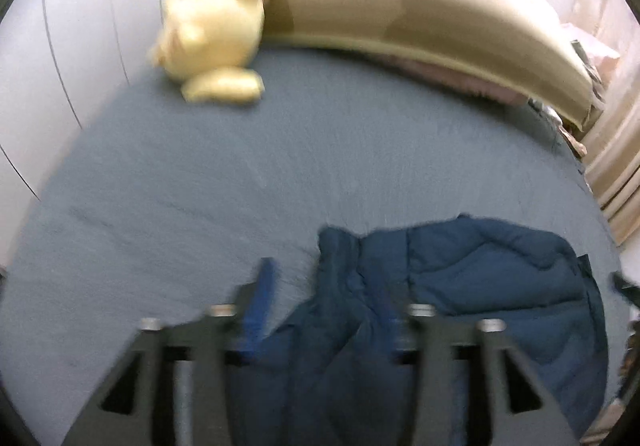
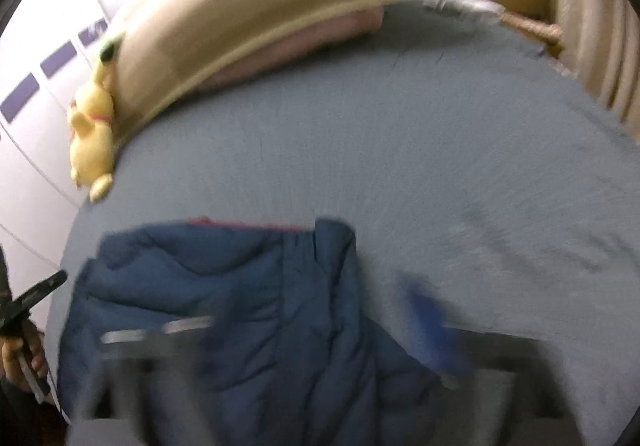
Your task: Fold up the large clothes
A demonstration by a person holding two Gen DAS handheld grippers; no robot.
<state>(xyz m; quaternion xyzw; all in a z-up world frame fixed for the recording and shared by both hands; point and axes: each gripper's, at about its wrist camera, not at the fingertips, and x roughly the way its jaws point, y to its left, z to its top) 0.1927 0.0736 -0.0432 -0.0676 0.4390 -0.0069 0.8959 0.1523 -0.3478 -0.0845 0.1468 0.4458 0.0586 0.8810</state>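
Item: navy quilted jacket (image 1: 460, 286), lying crumpled on the near part of a grey-blue bed sheet (image 1: 240, 174). In the left wrist view it fills the lower right; in the right wrist view it fills the lower left.

Left gripper (image 1: 324, 302): fingers spread wide, blue pads showing; one pad over bare sheet, the other over the jacket's rumpled edge. Whether either pad touches the fabric cannot be told. Nothing is pinched between them.

Right gripper (image 2: 320, 330): heavily blurred. One blue finger (image 2: 430, 322) shows just beside the jacket's right edge, over the sheet; the opposite finger is a smear across the jacket. The fingers stand well apart.

Shown only in the right wrist view: a red strip (image 2: 244, 224) along the jacket's far edge; a pink folded item (image 2: 304, 38) tucked under the headboard; purple rectangles on the white wall (image 2: 36, 86); the left gripper's dark body with the hand (image 2: 20, 358) holding it, at the left rim.

Shown better in the left wrist view: yellow plush toy (image 1: 216, 22), large and lying against the beige padded headboard (image 1: 420, 10); in the right wrist view it is small, at the far left. Beige curtain (image 1: 616, 174) at the right edge.
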